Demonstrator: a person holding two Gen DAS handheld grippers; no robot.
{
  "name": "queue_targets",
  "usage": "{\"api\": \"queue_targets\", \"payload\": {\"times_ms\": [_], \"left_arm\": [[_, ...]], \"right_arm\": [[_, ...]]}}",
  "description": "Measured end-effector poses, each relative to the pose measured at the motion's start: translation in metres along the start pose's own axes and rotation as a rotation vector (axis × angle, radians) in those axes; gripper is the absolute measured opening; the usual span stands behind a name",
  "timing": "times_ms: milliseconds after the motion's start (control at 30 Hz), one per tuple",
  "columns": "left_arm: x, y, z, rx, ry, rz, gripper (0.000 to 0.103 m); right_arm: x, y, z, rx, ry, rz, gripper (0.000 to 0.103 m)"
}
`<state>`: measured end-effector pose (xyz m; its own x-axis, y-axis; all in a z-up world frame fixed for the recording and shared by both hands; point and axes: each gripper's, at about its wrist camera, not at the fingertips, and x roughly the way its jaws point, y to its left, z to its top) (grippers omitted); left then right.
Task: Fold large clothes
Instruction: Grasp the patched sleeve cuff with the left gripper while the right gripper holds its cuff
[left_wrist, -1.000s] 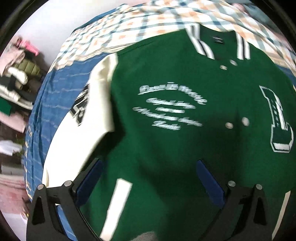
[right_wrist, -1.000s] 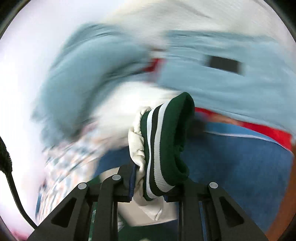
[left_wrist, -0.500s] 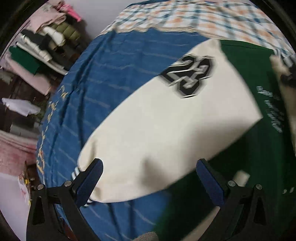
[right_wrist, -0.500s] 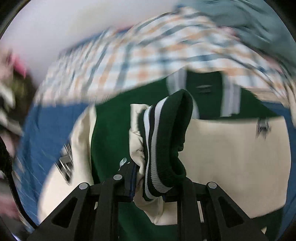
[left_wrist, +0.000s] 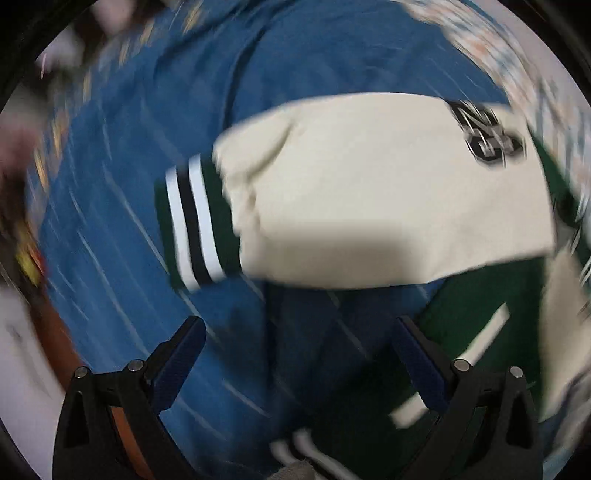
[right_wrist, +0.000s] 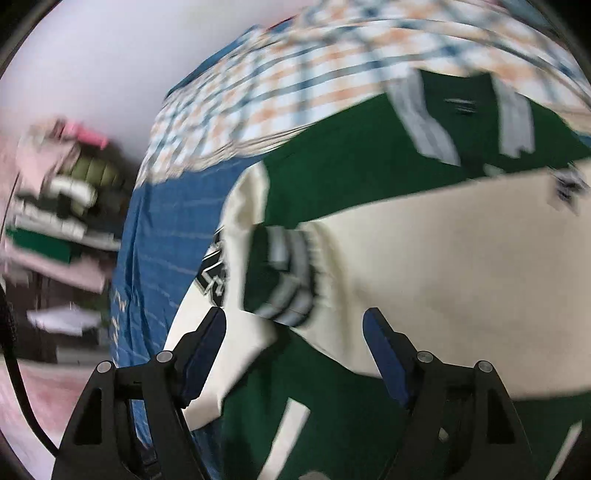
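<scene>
Across the blue striped bedspread (left_wrist: 122, 155) lay the green varsity jacket (right_wrist: 347, 162), right cream sleeve (right_wrist: 461, 266) folded over its front. Right tool (right_wrist: 295, 343) was opening, cuff (right_wrist: 284, 273) released; left tool (left_wrist: 295, 350) gaped empty above the other striped cuff (left_wrist: 195, 221). Best pinch there, fold inward flat.

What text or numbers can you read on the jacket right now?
Black and white patch on the cream sleeve: looks like numerals, too blurred to read.
Small dark patch on the other sleeve: unreadable.
Collar label: blurred, unreadable.
Nothing else legible.
</scene>
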<state>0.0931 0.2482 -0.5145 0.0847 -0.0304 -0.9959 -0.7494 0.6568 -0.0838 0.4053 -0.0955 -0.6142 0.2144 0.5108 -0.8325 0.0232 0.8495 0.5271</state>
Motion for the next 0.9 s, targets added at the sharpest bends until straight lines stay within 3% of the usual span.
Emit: {"api": "queue_targets", "payload": {"times_ms": [100,167,200,233,267,300,333,367,433,467,533,600,667,800,900], "left_arm": [[0.032,0.02,0.01,-0.215,0.09,-0.201,0.102],[0.053,0.028,0.023,-0.344,0.105,-0.311,0.1],[0.061,0.032,0.032,-0.397,0.094,-0.328,0.098],[0.064,0.036,0.043,-0.437,0.07,-0.323,0.091],[0.065,0.039,0.056,-0.468,0.032,-0.305,0.076],[0.064,0.043,0.071,-0.486,0.009,-0.264,0.072],[0.063,0.045,0.083,-0.494,-0.013,-0.241,0.058],[0.059,0.048,0.097,-0.491,-0.046,-0.217,0.034],[0.048,0.053,0.129,-0.435,-0.116,-0.16,0.015],[0.041,0.054,0.145,-0.4,-0.156,-0.152,0.012],[0.027,0.058,0.177,-0.345,-0.237,-0.118,0.011],[0.016,0.063,0.208,-0.302,-0.298,-0.094,0.011],[0.012,0.065,0.232,-0.272,-0.324,-0.108,0.011],[0.021,0.062,0.249,-0.202,-0.307,-0.137,0.014],[0.042,0.062,0.252,-0.203,-0.237,-0.172,0.027]], "right_arm": [[-0.001,-0.024,-0.007,0.086,0.031,-0.006,0.078],[0.003,-0.036,-0.008,0.112,0.061,-0.003,0.078],[0.011,-0.035,-0.012,0.107,0.069,-0.001,0.078],[0.009,-0.033,-0.008,0.096,0.072,-0.005,0.078],[0.012,-0.03,-0.009,0.084,0.072,-0.014,0.078],[0.019,-0.026,-0.012,0.073,0.069,-0.03,0.078],[0.015,-0.024,-0.011,0.074,0.068,-0.037,0.078],[0.012,-0.019,-0.008,0.079,0.066,-0.037,0.078],[0.01,-0.016,-0.006,0.101,0.06,-0.026,0.077],[0.012,-0.014,-0.006,0.119,0.051,-0.012,0.073],[0.022,-0.007,-0.003,0.149,0.041,0.026,0.042],[0.045,0.005,0.003,0.174,0.048,0.061,0.031],[0.067,0.018,0.008,0.184,0.06,0.083,0.028],[0.131,0.048,0.009,0.146,0.192,0.071,0.027],[0.123,0.053,0.012,0.14,0.196,0.102,0.029]]}}
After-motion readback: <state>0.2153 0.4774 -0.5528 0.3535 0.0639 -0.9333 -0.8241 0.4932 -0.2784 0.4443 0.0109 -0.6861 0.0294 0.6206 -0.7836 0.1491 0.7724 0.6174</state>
